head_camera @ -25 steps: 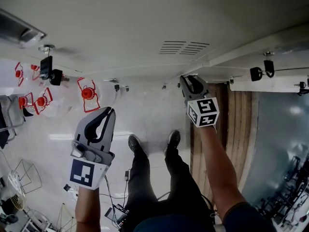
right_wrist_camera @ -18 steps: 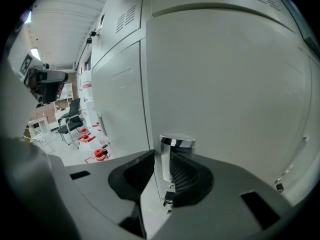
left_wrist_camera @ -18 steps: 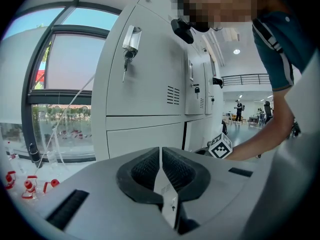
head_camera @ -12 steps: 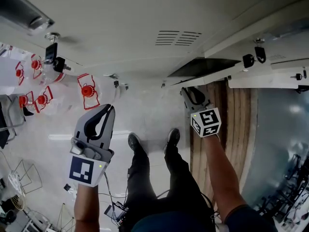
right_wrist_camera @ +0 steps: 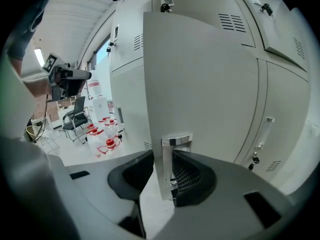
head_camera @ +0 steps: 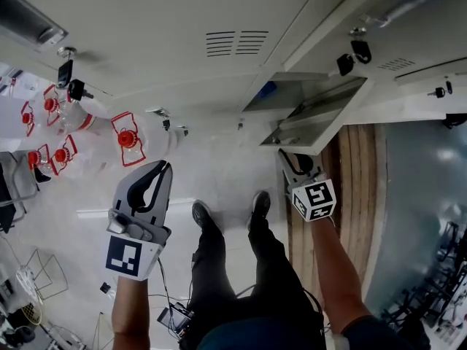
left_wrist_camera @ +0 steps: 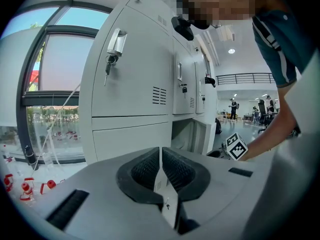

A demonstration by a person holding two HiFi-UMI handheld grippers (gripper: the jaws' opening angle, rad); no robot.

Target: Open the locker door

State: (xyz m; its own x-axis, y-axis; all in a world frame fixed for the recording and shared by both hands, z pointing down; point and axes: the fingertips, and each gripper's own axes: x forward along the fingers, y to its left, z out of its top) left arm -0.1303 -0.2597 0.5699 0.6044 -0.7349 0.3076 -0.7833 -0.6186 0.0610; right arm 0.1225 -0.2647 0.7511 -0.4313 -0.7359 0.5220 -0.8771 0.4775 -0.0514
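The grey locker door stands swung out from the locker bank, and its compartment shows behind it. In the right gripper view the door fills the middle, with its chrome handle between my right gripper's jaws. Those jaws are opening: the right pad lies close by the handle and the left pad stands clear of it. In the head view the right gripper sits at the door's lower edge. My left gripper hangs shut and empty off to the left, away from the lockers.
Water jugs with red caps and handles stand on the floor at the left, near an office chair. The person's legs and shoes are below me. Neighbouring locker doors are shut, with keys in their locks.
The locker door has swung from shut to wide open. My right gripper moved back and down with the handle. The left gripper barely moved.
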